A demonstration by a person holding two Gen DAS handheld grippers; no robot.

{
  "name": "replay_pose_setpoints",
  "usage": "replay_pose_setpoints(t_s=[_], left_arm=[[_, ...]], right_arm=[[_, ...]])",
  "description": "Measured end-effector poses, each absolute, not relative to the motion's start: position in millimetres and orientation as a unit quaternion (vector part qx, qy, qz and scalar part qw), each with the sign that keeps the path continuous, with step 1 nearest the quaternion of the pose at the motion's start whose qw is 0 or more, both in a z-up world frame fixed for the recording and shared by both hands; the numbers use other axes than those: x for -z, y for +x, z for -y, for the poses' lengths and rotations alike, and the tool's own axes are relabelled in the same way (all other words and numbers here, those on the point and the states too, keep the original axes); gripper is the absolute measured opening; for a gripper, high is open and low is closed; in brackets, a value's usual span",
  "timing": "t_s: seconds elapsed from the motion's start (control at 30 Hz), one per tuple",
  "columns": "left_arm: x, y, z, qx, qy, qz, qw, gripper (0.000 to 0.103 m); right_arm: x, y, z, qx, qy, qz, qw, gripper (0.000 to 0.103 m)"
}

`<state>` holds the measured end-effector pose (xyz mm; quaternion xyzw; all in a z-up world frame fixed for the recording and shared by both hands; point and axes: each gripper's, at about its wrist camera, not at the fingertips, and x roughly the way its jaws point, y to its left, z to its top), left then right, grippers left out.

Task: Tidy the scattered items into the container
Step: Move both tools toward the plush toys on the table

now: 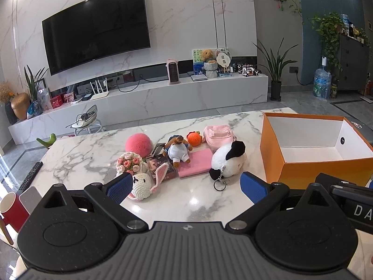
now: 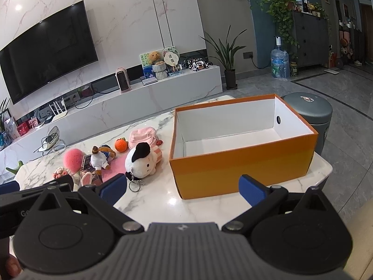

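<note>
Left gripper (image 1: 186, 186) gapes before crochet bunny (image 1: 142, 184).

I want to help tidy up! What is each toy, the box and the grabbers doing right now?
Orange box: open, nothing inside.
Black-and-white plush: lying on table, outside box.
Pink pom-pom: on table.
Crochet bunny: on table, by left finger.
Left gripper: open, holding nothing.
Right gripper: open, holding nothing.

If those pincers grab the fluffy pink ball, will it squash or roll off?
The fluffy pink ball looks soft, so it would probably squash between the fingers and weigh little. Being round, it might roll if nudged, though the card packet beside it could check that. Both the left gripper and right gripper are open, holding nothing.
</note>
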<state>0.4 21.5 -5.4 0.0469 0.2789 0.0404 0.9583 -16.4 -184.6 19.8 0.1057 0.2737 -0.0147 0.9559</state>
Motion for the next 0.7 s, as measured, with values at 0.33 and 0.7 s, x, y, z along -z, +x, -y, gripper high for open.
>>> replay_pose_setpoints(t_s=[0.33, 0.7], left_arm=[[4.7, -1.6, -22.0, -0.045, 0.045, -0.280, 0.958, 0.103], [4.1, -1.6, -23.0, -0.048, 0.042, -0.283, 0.957, 0.103]], right_arm=[[-20.5, -18.0, 184.7, 0.011, 0.102, -0.274, 0.956, 0.103], [-21.7, -17.7, 182.1, 0.013, 0.098, -0.274, 0.957, 0.103]])
